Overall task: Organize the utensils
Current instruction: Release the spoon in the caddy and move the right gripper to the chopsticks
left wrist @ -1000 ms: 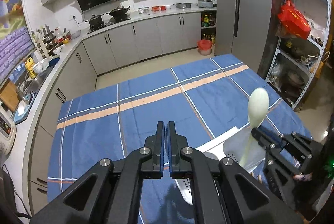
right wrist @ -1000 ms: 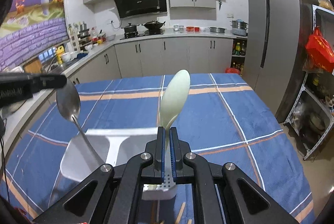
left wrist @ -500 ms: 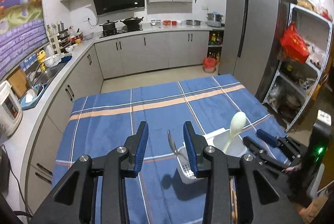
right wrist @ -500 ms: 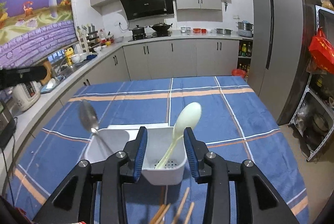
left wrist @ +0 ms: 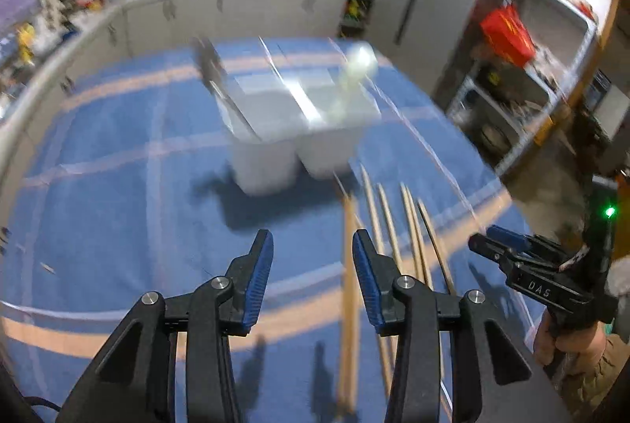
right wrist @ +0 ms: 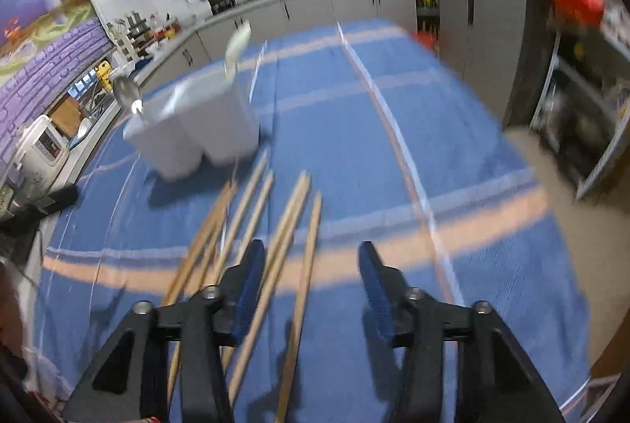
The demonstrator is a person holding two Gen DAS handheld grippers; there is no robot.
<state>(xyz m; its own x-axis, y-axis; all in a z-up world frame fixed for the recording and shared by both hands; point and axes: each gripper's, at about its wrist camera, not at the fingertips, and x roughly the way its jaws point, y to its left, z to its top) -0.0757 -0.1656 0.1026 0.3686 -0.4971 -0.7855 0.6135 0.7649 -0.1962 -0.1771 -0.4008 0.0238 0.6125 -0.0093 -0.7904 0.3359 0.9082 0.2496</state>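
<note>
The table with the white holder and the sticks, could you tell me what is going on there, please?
A person with a gripper in each hand is sorting utensils on a blue striped tablecloth. A metal spoon and a pale green spoon stand in the white holder. Several wooden chopsticks lie loose on the cloth in front of it. The left gripper and right gripper are both open and empty above them.

Both wrist views above table; shared caddy [left wrist: 299, 131] [right wrist: 197, 123]
</note>
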